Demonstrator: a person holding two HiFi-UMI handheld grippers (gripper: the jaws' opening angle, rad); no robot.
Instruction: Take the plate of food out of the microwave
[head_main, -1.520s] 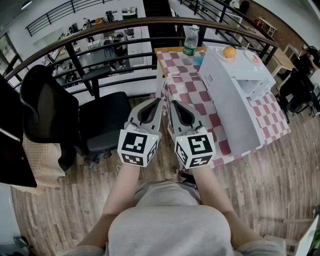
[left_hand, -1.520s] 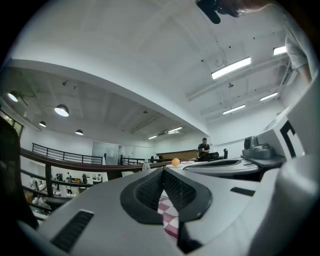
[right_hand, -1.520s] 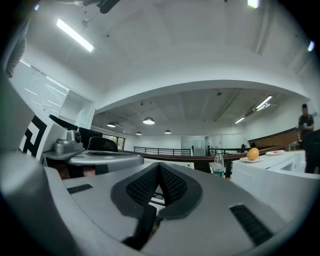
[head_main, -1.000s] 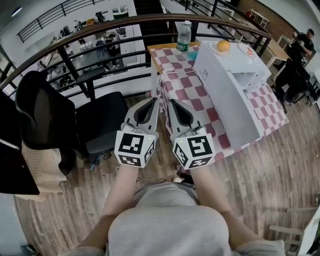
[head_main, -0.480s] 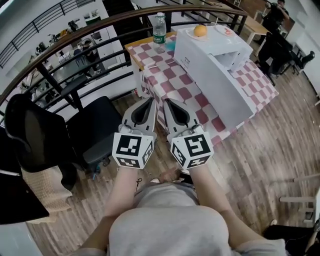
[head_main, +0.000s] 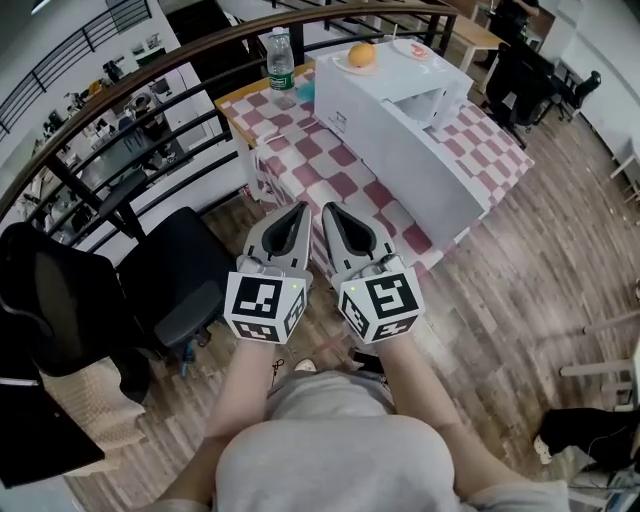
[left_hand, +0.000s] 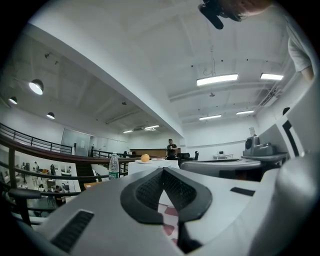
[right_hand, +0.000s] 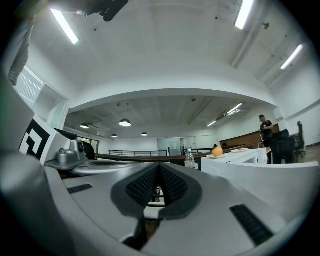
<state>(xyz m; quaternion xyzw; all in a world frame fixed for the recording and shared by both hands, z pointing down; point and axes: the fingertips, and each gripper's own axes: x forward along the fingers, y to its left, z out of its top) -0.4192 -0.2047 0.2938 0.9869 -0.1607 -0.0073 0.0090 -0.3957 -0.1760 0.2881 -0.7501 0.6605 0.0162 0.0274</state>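
Left tongs (head_main: 301, 208) and right tongs (head_main: 328, 209) both closed, empty, side by side before the counter's (head_main: 303, 152) near edge. Microwave (head_main: 400, 125) on counter, orange (head_main: 362, 54) on top.

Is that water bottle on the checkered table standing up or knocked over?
Upright. The bottle stands on its base at the far corner of the table, cap uppermost.

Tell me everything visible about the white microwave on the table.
The microwave is a smooth white box, like painted metal or plastic. It stands upright on the red-and-white checked tablecloth, ahead of the left gripper and right gripper, apart from both. A plate with an orange rests on its top. Whether its door is open is unclear.
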